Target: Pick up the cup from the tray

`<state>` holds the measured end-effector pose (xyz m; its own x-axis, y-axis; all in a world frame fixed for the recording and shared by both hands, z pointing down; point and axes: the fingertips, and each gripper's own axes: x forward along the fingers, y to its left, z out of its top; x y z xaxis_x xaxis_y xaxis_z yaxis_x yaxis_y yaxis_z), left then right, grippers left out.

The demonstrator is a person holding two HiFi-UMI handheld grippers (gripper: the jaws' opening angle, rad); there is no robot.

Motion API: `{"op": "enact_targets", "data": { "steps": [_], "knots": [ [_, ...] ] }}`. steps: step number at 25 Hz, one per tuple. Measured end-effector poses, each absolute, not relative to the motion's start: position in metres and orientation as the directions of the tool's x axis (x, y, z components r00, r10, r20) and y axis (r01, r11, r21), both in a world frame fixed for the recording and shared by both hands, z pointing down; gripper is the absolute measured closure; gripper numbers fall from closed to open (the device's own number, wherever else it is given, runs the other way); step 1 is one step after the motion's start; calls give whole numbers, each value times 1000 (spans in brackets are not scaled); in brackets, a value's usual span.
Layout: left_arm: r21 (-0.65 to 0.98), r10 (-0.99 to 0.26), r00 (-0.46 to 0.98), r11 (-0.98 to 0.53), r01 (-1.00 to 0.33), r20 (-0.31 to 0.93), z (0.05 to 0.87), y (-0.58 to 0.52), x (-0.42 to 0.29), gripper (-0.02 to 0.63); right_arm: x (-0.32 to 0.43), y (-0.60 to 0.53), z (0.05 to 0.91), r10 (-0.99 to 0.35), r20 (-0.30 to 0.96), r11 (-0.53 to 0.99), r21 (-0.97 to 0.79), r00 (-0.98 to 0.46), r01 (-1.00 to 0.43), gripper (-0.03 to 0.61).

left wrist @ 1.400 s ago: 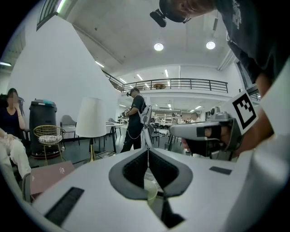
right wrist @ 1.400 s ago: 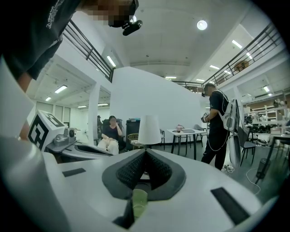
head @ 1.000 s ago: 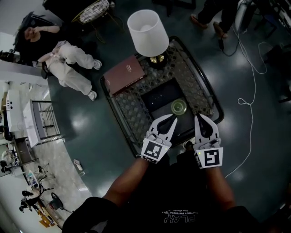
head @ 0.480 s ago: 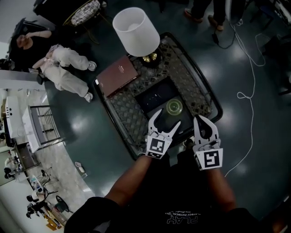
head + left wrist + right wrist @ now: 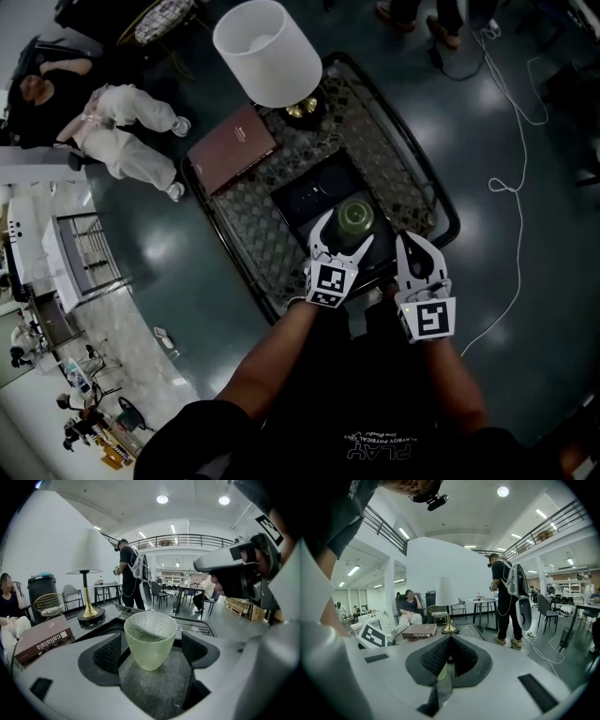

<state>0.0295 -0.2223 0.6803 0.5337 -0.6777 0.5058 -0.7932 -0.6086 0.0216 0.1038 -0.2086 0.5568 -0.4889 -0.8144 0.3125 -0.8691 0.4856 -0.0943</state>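
the cup (image 5: 150,638), a pale green dimpled tumbler, stands upright on the dark tray (image 5: 302,194) set in the middle of the lattice-topped table (image 5: 255,227). it sits alone near the tray's nearer edge, well apart from the lamp (image 5: 266,52) and the book (image 5: 231,150) at the far end. that likely makes the approach from the person's side an easy one.

the left gripper (image 5: 343,232) is spread wide around the cup. in the left gripper view the cup stands between the two ribbed pads (image 5: 108,652), with a thin gap on each side, so the jaws bracket it without touching. they reach about halfway up the wall, below the flared rim. that looks like a sensible height: the cup narrows toward its foot, and a squeeze there should seat it rather than push it out. the step in hand appears to be the last bit of lining up before closing.

the right gripper (image 5: 418,251) hangs just beside the left one, over the table's near edge. its jaws are pressed together at the tips with nothing between them. it seems parked out of the way, since one gripper is enough for a light cup.

both forearms reach forward and down from the body, roughly parallel. the left is pushed a little further out, its jaws aimed nearly level across the tray.
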Motion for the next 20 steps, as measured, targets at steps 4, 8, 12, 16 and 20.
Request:
{"op": "enact_targets", "data": {
  "steps": [4, 8, 12, 16, 20],
  "knots": [
    [10, -675, 537, -618, -786, 505, 685, -229, 33, 222, 105, -210, 560, -815, 316, 481, -99, -486, -871, 580],
    [9, -673, 531, -615, -789, 515, 692, -235, 34, 222, 107, -210, 566, -808, 331, 485, -100, -488, -869, 580],
    [24, -661, 549, -627, -778, 511, 698, -239, 38, 222, 106, -212, 568, -810, 322, 483, -106, -490, -869, 580],
    [41, -665, 557, -624, -781, 497, 696, -243, 43, 222, 107, -213, 565, -810, 328, 482, -102, -486, -870, 580],
    [41, -671, 555, -619, -784, 491, 697, -248, 47, 222, 114, -217, 566, -818, 329, 468, -97, -472, -878, 580]
  ]
}}
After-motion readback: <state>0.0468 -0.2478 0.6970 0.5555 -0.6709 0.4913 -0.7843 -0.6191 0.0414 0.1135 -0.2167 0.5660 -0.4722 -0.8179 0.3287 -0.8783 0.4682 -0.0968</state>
